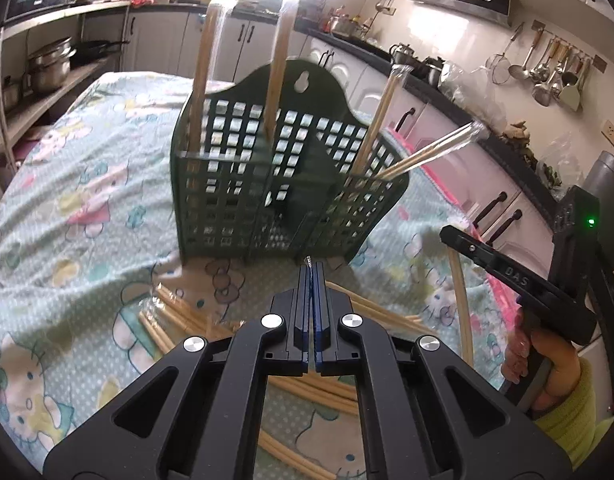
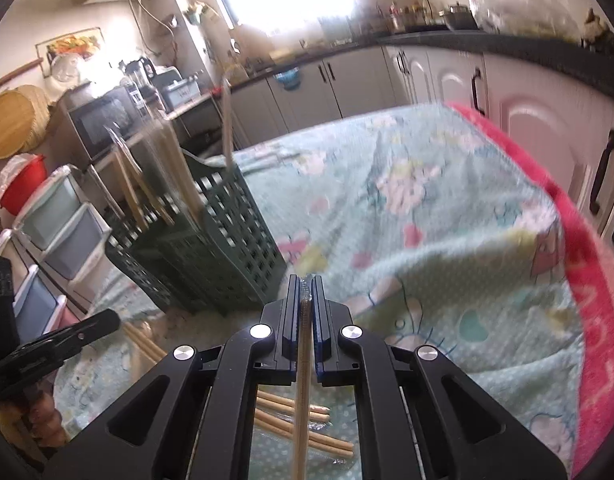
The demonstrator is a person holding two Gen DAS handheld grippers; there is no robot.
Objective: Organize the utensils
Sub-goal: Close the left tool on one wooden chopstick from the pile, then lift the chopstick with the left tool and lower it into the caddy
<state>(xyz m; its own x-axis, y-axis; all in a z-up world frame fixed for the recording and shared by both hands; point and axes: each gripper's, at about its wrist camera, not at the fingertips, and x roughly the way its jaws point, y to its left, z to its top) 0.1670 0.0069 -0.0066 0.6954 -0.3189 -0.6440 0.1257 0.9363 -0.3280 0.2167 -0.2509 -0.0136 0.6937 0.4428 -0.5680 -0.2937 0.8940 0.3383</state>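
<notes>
A dark green slotted utensil basket (image 1: pixel 283 184) stands on the patterned cloth, with several plastic-wrapped chopstick pairs (image 1: pixel 379 132) leaning upright in it. It also shows in the right wrist view (image 2: pixel 211 248). My left gripper (image 1: pixel 311 270) is shut just in front of the basket, pinching a sliver of clear wrapper at its tip. My right gripper (image 2: pixel 306 284) is shut on a wrapped chopstick pair (image 2: pixel 301 408) that hangs down below the jaws; it shows at the right in the left wrist view (image 1: pixel 463 304). More wrapped chopsticks (image 1: pixel 179 320) lie on the cloth under both grippers.
The table is covered by a teal cartoon-print cloth (image 2: pixel 447 216) with a pink edge (image 2: pixel 587 272) at the right. White kitchen cabinets (image 2: pixel 547 128) run close beyond that edge. Shelves with pots (image 1: pixel 47 64) stand at the left.
</notes>
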